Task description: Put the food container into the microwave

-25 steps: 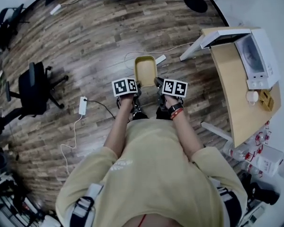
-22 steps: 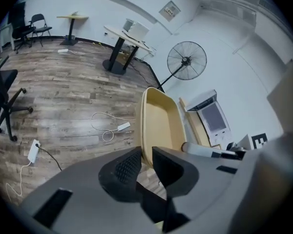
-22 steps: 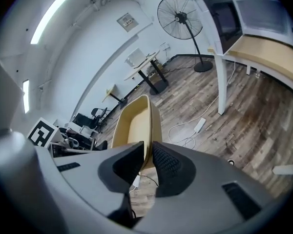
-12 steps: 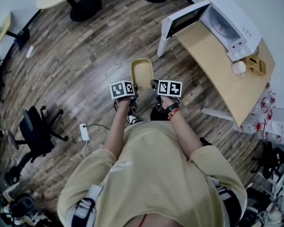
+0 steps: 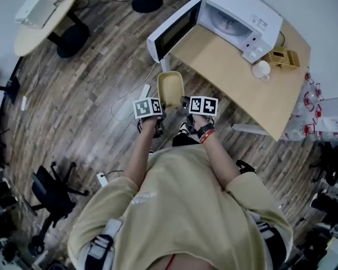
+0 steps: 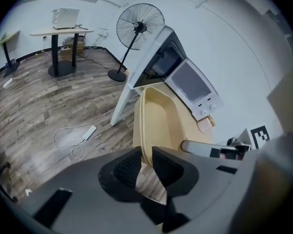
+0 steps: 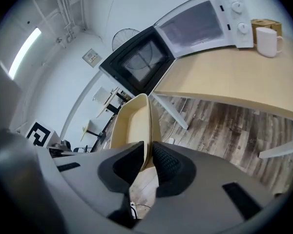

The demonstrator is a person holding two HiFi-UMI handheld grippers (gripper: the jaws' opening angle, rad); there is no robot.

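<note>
Carry step in hand: the food container (image 5: 171, 89) is held in the air short of the microwave (image 5: 236, 18), its opposite rims clamped by the fingers of the left gripper (image 6: 146, 165) and right gripper (image 7: 147, 164). The microwave door (image 5: 174, 31) is open. Next, the container likely needs to be kept level, brought over the surface (image 5: 242, 77) and fed into the cavity.

Wood-plank floor (image 5: 84, 100), round table (image 5: 34, 38), office chair (image 5: 53, 193).

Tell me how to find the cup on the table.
Look at the light wooden table with the white microwave, door open. By the microwave's knob end stands the mug. It is white and round with a handle, unlike the yellowish wooden box beside it.
</note>
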